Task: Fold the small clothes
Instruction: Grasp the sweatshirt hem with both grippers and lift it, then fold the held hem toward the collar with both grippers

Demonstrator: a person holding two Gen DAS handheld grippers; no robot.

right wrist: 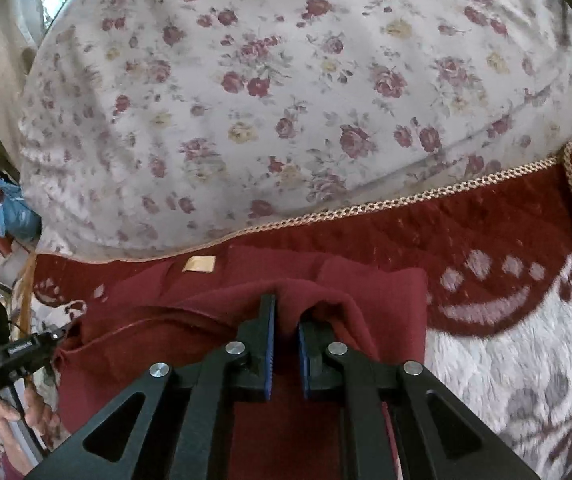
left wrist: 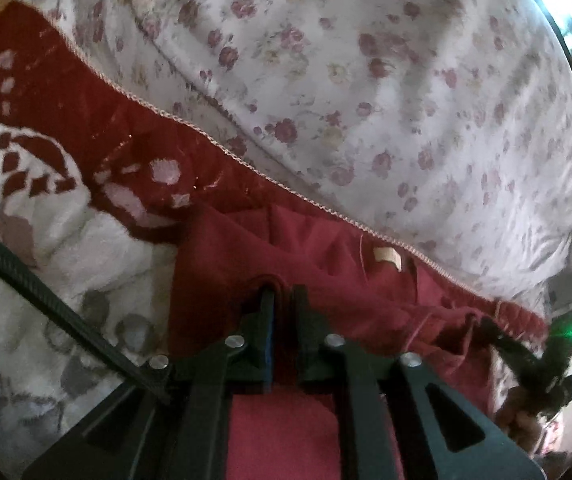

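Observation:
A dark red garment (left wrist: 326, 248) with a small beige label (left wrist: 386, 256) lies rumpled on a red and white blanket (left wrist: 66, 100). My left gripper (left wrist: 284, 292) is shut on one fold of it, and red cloth fills the narrow gap between the fingers. In the right wrist view the same garment (right wrist: 366, 288) and its label (right wrist: 199, 264) are seen. My right gripper (right wrist: 286, 308) is shut on another fold, which drapes over both fingertips. The cloth hangs stretched between the two grippers. The left gripper's black body (right wrist: 10, 354) shows at that view's left edge.
A white sheet with red flowers (right wrist: 286, 100) covers the bed beyond the blanket's braided trim (right wrist: 406, 200). A black cable (left wrist: 46, 292) crosses the lower left. Off the bed's left side are a blue bag (right wrist: 14, 212) and clutter. A hand (right wrist: 34, 412) grips the left tool.

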